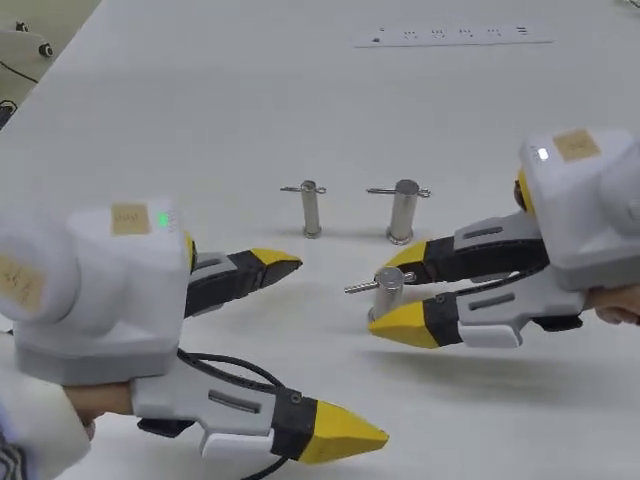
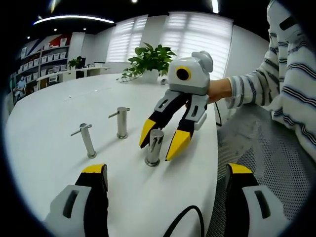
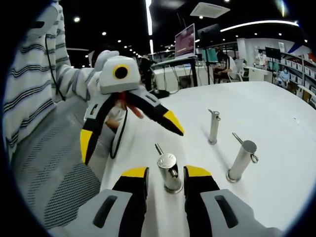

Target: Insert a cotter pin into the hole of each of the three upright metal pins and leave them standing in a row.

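A broad white tabletop [image 1: 200, 120] fills the head view, and a pale strip with small dark marks [image 1: 452, 36] lies flat near its far edge. In the left gripper view a leafy green plant [image 2: 150, 58] stands at the end of the tabletop before windows with closed blinds [image 2: 197, 34], with shelves [image 2: 37, 74] along the far wall. In the right gripper view a monitor [image 3: 184, 40] stands on a further desk under bright ceiling lights [image 3: 148, 15].
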Motion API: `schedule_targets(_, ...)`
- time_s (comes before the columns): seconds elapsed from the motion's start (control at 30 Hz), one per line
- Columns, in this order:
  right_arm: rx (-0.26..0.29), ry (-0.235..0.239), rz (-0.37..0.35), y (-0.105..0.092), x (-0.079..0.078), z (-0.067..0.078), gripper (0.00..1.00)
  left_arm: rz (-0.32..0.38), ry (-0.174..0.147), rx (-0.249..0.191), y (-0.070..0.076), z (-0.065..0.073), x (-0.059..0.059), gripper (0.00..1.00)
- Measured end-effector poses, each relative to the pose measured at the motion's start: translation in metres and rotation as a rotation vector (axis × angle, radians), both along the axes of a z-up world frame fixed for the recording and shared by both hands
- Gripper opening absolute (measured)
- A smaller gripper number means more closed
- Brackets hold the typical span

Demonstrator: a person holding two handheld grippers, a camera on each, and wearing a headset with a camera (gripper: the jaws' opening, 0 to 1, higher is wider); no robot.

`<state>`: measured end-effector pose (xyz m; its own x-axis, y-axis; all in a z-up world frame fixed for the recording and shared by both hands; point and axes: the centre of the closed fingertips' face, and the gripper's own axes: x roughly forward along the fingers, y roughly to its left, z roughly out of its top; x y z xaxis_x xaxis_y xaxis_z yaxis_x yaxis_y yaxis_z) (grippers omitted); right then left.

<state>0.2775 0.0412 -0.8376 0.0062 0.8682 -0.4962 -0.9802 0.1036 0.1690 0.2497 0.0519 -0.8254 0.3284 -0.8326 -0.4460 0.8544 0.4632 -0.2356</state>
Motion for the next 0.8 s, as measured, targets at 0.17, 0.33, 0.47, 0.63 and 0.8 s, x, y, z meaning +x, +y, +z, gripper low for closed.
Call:
schedule_targets(0.17, 0.007, 0.005, 0.011, 0.002, 0.002, 0.0, 0.22, 0.011, 0.005, 0.019, 0.005, -0.003, -0.002, 0.99)
schedule_targets(0.33, 0.009, -0.006, 0.017, 0.003, 0.002, 0.001, 0.18, 0.022, 0.005, 0.025, 0.008, -0.001, -0.005, 0.99)
schedule_targets(0.47, 0.008, -0.021, 0.028, 0.003, 0.002, 0.0, 0.17, 0.029, 0.003, 0.032, 0.011, 0.0, -0.005, 0.99)
schedule_targets(0.63, 0.008, -0.043, 0.033, 0.003, 0.002, 0.0, 0.16, 0.037, -0.001, 0.032, 0.013, 0.003, -0.005, 0.99)
schedule_targets(0.8, 0.009, -0.045, 0.015, 0.001, 0.005, 0.001, 0.14, 0.06, -0.015, 0.036, 0.016, 0.005, -0.002, 0.99)
